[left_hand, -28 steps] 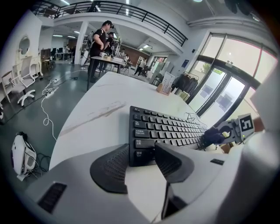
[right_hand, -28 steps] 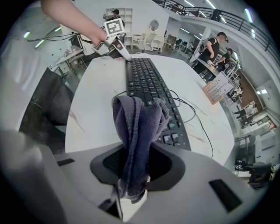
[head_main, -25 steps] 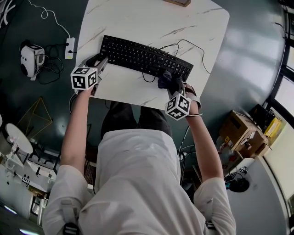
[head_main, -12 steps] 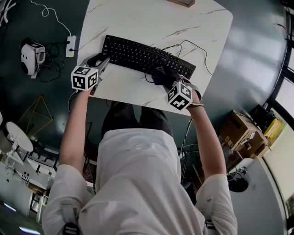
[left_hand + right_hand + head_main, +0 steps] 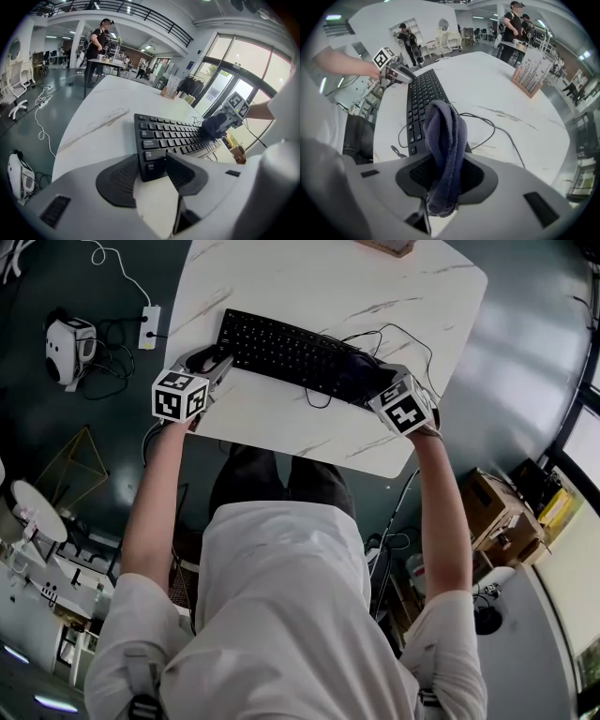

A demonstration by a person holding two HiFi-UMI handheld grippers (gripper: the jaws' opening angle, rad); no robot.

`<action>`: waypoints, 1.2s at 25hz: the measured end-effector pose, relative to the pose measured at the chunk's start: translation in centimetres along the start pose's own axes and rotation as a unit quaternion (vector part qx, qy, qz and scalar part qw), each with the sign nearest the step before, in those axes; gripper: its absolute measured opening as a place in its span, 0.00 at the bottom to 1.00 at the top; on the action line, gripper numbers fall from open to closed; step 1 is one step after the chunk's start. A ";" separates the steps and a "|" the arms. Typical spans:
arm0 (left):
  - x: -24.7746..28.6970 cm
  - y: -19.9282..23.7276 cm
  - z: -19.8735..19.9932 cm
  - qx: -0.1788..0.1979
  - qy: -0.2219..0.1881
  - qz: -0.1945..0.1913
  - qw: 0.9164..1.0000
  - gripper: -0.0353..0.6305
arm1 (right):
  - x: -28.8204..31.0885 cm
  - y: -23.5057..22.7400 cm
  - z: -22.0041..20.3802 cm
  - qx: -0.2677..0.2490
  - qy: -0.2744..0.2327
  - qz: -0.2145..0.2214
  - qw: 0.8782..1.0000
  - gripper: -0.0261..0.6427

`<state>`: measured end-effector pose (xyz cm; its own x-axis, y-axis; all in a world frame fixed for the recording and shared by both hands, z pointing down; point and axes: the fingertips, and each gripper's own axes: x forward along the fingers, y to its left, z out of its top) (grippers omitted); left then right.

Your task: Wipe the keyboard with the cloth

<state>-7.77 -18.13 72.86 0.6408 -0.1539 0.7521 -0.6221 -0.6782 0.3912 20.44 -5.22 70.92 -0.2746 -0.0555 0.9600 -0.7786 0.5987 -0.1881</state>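
On marble table (image 5: 309, 277), left tool (image 5: 157, 165) pinches keyboard (image 5: 281, 348); right tool (image 5: 444, 180) clamps cloth (image 5: 445, 136).

I'm counting one keyboard (image 5: 291, 348), one cloth (image 5: 445, 136), one worktop (image 5: 281, 277), two tools, the left hand-held gripper (image 5: 152, 165) and the right hand-held gripper (image 5: 445, 174), and maybe two cardboard boxes (image 5: 502, 512), blurring together.

keyboard (image 5: 291, 351): on table (image 5: 309, 277), near end between left gripper's (image 5: 151, 171) jaws
cloth (image 5: 446, 131): between right gripper's (image 5: 445, 176) jaws, ahead on keyboard's other end
cable (image 5: 492, 124): ahead-right of right gripper, on table
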 end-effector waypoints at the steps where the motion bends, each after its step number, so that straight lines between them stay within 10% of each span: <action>1: 0.0 0.0 -0.1 0.000 -0.001 -0.001 1.000 0.35 | -0.2 -0.5 0.3 -0.009 0.006 -0.018 1.000 0.23; 11: 0.0 0.0 -0.1 -0.003 0.000 -0.002 1.000 0.35 | -1.5 -4.2 2.1 -0.005 0.032 -0.200 0.979 0.22; 20: 0.0 0.0 -0.1 -0.004 -0.006 -0.002 1.000 0.35 | -4.6 -4.9 6.0 0.044 -0.092 -0.297 0.949 0.20; 25: -0.1 -0.1 -0.1 -0.006 -0.009 -0.002 1.000 0.35 | -1.1 -2.7 6.5 -0.004 -0.061 -0.260 0.964 0.20; 30: 0.0 -0.1 0.1 -0.013 -0.018 0.003 1.000 0.35 | 2.7 3.8 7.0 -0.098 -0.036 -0.135 0.985 0.19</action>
<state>-7.69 -18.11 72.77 0.6518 -0.1836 0.7358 -0.6378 -0.6576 0.4009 12.79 -8.74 71.32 -0.1170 -0.2861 0.9510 -0.7074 0.6962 0.1225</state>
